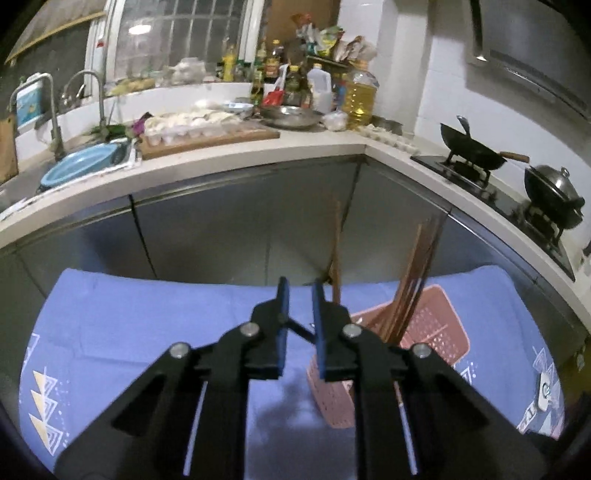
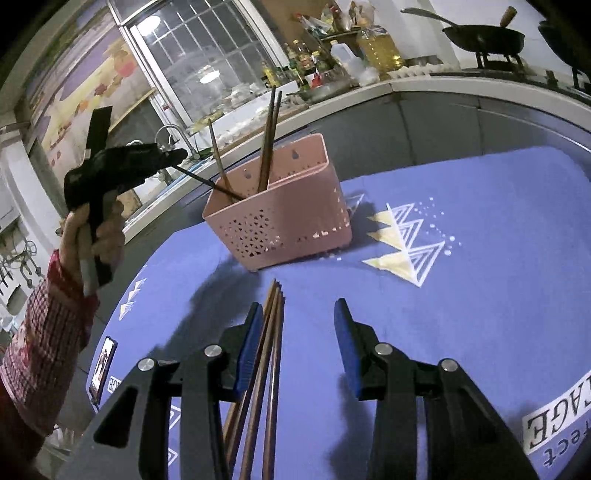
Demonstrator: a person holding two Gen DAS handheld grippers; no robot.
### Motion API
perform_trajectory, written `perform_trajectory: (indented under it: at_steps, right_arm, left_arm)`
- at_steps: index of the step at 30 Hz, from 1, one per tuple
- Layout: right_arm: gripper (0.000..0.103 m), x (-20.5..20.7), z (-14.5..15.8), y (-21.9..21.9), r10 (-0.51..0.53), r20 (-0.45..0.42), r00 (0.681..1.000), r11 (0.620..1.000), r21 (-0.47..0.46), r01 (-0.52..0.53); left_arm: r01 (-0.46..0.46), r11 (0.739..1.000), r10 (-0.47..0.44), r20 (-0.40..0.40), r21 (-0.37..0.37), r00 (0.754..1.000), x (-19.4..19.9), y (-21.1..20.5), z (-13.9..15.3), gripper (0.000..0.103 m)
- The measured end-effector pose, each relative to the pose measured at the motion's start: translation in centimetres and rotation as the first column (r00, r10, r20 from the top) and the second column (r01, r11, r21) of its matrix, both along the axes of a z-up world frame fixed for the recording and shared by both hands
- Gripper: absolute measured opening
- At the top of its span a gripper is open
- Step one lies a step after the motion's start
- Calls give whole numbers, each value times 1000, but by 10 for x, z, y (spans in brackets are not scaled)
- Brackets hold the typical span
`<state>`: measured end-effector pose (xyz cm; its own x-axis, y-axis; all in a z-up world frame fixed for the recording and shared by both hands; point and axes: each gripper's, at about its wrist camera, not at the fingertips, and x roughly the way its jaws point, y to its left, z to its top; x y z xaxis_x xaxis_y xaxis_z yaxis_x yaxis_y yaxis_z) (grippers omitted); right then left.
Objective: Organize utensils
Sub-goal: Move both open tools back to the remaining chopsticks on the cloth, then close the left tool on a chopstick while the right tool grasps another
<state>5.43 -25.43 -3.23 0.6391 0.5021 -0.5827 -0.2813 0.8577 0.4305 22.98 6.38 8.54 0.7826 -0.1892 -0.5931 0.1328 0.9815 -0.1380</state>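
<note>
Pink holder [image 2: 280, 218] stands on the blue-clothed tabletop [image 2: 480, 229]; left gripper [image 1: 300, 295], jaws nearly closed on one dark chopstick [image 2: 207, 181], should tip it in, while right gripper [image 2: 299, 317], jaws half-open, straddles the loose chopsticks [image 2: 271, 332].

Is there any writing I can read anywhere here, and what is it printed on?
"AGE": upside down on the blue cloth, on a white patch near its edge.
"fect": smaller, beneath it, cut off.
Bottle labels on the counter: too blurred to read.
Small patch near the phone: unreadable.

Barred window [image 1: 177, 33] stood above cluttered white counter [image 1: 229, 162]; steel cabinet fronts [image 1: 221, 236] below; white-tiled wall [image 1: 443, 74].
</note>
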Motion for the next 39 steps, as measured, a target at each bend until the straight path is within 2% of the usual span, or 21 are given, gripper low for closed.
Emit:
perform_trajectory:
  at_steps: [1,3,5,9,11,14,16,18,20,22,25,27,29,31,34,39]
  right_arm:
    - [41,-1,-2,0,4,-5,1000,1000,0,-4]
    - [41,-2,-5,2,13,-15,1000,1000,-3,-13]
    - [41,-4,-8,5,25,-28,999,1000,-10,-26]
    - [39,-10,-19,17,73,-71,995,995,-64,-77]
    - [29,-15,-25,25,105,-99,990,989,-91,-114]
    - [23,-22,-40,43,158,-163,974,973,-143,-181]
    - [22,-29,-47,52,178,-177,968,963,-172,-208]
    - [21,-33,-51,58,190,-194,963,956,-187,-226]
    - [20,-36,-53,63,194,-201,960,948,-214,-237]
    - [19,-41,-53,67,192,-184,964,937,-258,-235]
    - [19,-46,-51,72,157,-137,978,909,-367,-198]
    - [19,-45,-52,66,114,-126,985,906,-393,-155]
    - [19,-44,-53,56,79,-133,988,919,-375,-124]
    - [19,-46,-53,47,64,-141,988,925,-363,-111]
    - [19,-52,-53,42,70,-145,987,928,-355,-118]
    - [19,-55,-53,41,76,-135,988,930,-347,-119]
  left_arm:
    - [-13,1000,13,5,-6,1000,-1,3,3,22]
    - [-45,998,47,39,-52,998,-9,20,14,26]
    - [-71,992,79,75,-104,994,-21,39,27,26]
    - [-157,965,190,144,-211,971,-65,97,51,26]
    - [-174,959,211,153,-224,965,-92,112,50,26]
    - [-162,965,191,132,-208,973,-127,116,31,26]
    - [-137,975,155,97,-176,983,-153,106,6,26]
    - [-76,981,85,44,-178,995,-170,92,-20,26]
    - [16,985,-24,-40,-173,999,-184,62,-52,26]
    - [90,983,-106,-96,-163,990,-195,34,-76,26]
    - [204,967,-234,-206,-153,950,-207,-17,-117,26]
    - [230,964,-258,-261,-135,930,-208,-39,-135,26]
    - [256,956,-289,-310,-145,906,-211,-58,-151,26]
    - [274,955,-296,-331,-113,896,-214,-74,-160,26]
    - [283,956,-290,-348,-71,891,-216,-89,-170,26]
    - [272,962,-248,-343,24,906,-215,-102,-170,26]
